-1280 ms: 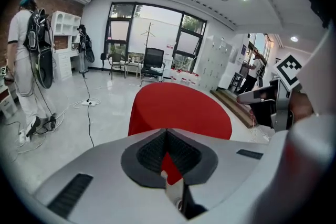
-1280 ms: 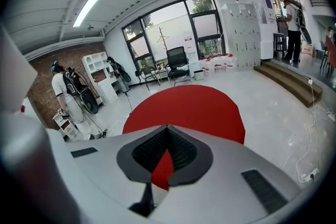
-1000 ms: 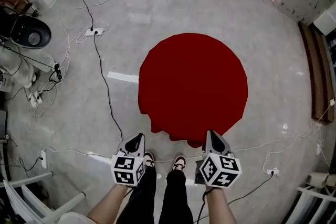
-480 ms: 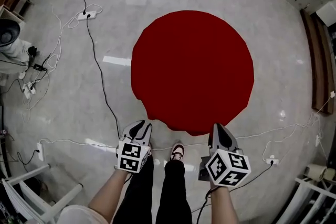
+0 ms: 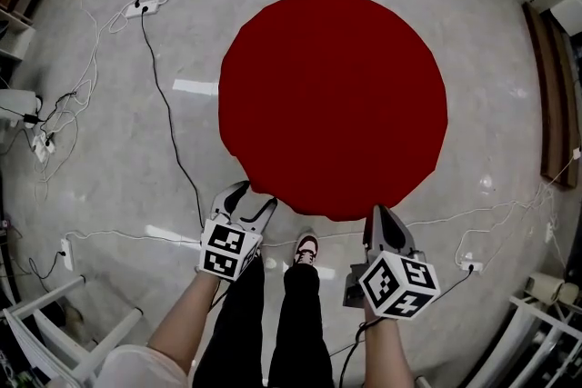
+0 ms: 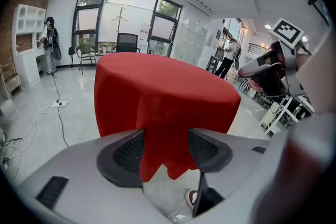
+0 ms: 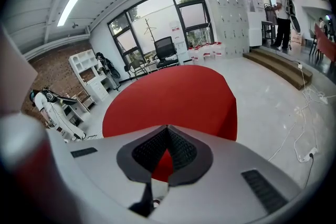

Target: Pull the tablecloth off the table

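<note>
A round red tablecloth (image 5: 333,100) covers the table and hangs down its sides. In the left gripper view the red tablecloth (image 6: 163,92) drapes in front, its hem showing through the gap between the jaws. My left gripper (image 5: 255,195) is at the cloth's near-left edge. Its jaws have just been opening and now stand wide, and the pads do not press on the cloth. My right gripper (image 5: 380,213) sits just short of the near-right edge, shut with nothing in it. In its own view the right gripper (image 7: 168,136) points at the red tablecloth (image 7: 168,99).
Black and white cables (image 5: 168,118) and power strips (image 5: 138,10) trail over the grey floor at left. A white frame (image 5: 55,336) stands at bottom left and a wooden bench (image 5: 553,95) at right. My shoe (image 5: 306,248) is between the grippers. People stand far off.
Both grippers have come forward and lower to the cloth's near edge, and the table now looks larger. The left jaws went from shut to wide open. The right stayed shut.
</note>
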{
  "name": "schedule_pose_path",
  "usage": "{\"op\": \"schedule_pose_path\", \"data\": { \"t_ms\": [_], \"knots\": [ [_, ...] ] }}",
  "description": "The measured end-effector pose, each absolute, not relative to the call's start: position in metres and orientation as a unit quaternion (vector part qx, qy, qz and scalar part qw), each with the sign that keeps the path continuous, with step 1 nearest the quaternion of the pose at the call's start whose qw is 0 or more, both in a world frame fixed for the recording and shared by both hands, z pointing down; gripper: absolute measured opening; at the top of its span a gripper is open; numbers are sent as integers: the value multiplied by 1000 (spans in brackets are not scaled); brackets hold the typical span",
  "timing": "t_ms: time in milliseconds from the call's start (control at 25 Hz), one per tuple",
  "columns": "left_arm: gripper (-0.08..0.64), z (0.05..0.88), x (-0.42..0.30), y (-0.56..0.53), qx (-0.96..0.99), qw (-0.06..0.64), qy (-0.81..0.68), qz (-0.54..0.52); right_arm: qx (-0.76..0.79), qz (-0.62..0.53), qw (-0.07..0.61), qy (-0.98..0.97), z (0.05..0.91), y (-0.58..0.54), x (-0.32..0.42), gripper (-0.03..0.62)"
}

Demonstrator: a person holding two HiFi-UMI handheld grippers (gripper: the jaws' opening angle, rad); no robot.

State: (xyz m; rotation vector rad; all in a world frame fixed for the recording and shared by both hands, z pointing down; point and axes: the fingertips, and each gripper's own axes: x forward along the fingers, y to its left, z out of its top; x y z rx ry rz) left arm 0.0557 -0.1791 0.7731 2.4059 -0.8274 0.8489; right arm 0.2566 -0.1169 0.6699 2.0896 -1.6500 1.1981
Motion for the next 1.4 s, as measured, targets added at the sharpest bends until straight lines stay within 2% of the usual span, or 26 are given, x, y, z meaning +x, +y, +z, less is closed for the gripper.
{"op": "schedule_pose_path", "data": {
  "t_ms": [320, 600, 760, 1040, 1400],
  "knots": [
    [264, 776, 66, -192, 874, 205, -300, 322, 717, 411, 108, -553, 671, -111, 260, 25],
    [79, 762, 73, -195, 882, 184, -305, 309, 722, 415, 103, -544, 670, -104, 266, 25],
    [20, 756, 68, -191, 883, 185, -300, 311, 725, 416, 97, -540, 667, -103, 268, 25],
    [18, 731, 49, -182, 887, 200, -281, 308, 721, 425, 82, -541, 659, -104, 266, 25],
    [17, 677, 48, -199, 893, 210, -284, 280, 709, 421, 95, -558, 641, -111, 262, 26]
  ]
}}
